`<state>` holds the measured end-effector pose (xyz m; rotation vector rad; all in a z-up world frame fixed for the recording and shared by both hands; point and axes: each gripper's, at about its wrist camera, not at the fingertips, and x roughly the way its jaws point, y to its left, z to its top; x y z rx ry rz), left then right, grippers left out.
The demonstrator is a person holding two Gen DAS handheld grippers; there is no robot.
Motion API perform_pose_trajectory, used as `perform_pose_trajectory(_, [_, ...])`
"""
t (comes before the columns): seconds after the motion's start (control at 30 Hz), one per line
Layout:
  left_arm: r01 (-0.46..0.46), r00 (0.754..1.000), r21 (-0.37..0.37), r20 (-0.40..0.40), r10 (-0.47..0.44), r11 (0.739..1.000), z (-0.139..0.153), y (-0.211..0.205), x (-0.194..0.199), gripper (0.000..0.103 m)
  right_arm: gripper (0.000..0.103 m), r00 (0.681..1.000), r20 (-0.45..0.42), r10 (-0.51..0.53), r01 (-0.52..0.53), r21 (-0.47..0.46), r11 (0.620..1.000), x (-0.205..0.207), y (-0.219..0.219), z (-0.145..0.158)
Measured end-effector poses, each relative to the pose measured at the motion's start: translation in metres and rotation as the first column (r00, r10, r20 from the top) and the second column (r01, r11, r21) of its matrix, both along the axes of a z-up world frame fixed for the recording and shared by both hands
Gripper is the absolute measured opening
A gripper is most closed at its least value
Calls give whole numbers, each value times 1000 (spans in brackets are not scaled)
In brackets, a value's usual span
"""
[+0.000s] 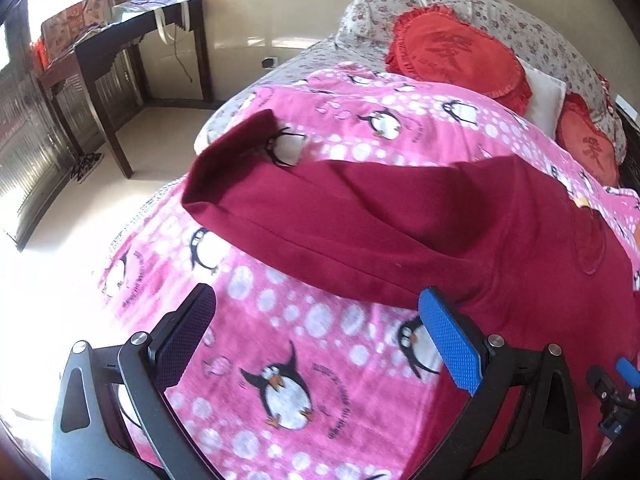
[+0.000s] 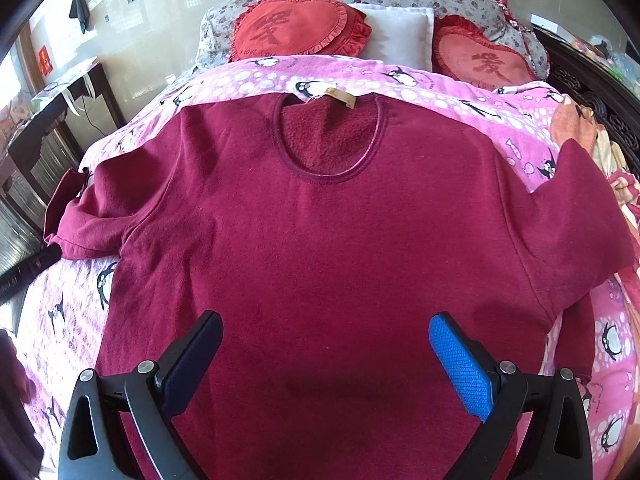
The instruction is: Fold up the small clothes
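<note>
Across the centre of the right wrist view, a maroon sweatshirt [image 2: 320,220] lies spread face-up on the pink penguin blanket [image 2: 460,96], neckline toward the upper frame, near two red heart cushions [image 2: 288,28]. Both sleeves extend outward; the left-frame sleeve [image 2: 88,216] is partly bunched. Right gripper [image 2: 325,354] hovers above the lower body panel, fingers spread wide, holding nothing. Left gripper [image 1: 316,336] sits at the lower frame of its view, likewise released and empty, just short of the sleeve [image 1: 320,216]. Assessment: garment is laid out; folding has not begun. Next move likely calls for the left gripper to close on the sleeve cuff and draw it across the chest.
</note>
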<state>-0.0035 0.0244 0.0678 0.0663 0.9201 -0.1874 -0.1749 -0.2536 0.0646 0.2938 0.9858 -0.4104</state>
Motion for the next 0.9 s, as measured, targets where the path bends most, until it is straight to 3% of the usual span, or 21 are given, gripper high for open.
perform_pose_trajectory(0.27, [-156, 988, 65, 22, 155, 986, -12, 57, 71, 102, 103, 999, -20, 26, -25, 27, 999, 12, 7, -10])
perform_pose_trajectory(0.5, [-181, 983, 102, 12, 181, 978, -27, 74, 128, 102, 103, 998, -52, 47, -46, 29, 999, 22, 9, -19])
perform_pose_trajectory(0.6, [-175, 984, 103, -16, 177, 979, -38, 74, 145, 94, 103, 997, -56, 48, -46, 47, 998, 24, 6, -23])
perform_pose_trajectory(0.67, [-177, 983, 103, -33, 181, 979, -45, 75, 153, 79, 103, 997, -60, 49, -46, 51, 998, 25, 5, -25])
perform_pose_trajectory(0.73, [-166, 983, 83, -67, 172, 983, -52, 76, 160, 44, 103, 997, -64, 51, -47, 57, 997, 26, 4, -28])
perform_pose_trajectory(0.77, [-156, 984, 50, -83, 159, 987, -53, 76, 163, 36, 103, 996, -66, 53, -49, 59, 997, 26, 4, -29])
perform_pose_trajectory(0.8, [-147, 985, 14, -92, 148, 989, -52, 77, 162, 20, 103, 996, -70, 56, -52, 61, 997, 26, 4, -31])
perform_pose_trajectory(0.83, [-152, 984, 6, -92, 152, 988, -48, 77, 161, 13, 103, 996, -72, 56, -52, 60, 997, 25, 3, -31])
perform_pose_trajectory(0.9, [-146, 987, 12, -68, 147, 989, -33, 70, 153, 10, 103, 996, -71, 56, -51, 62, 997, 24, 2, -32])
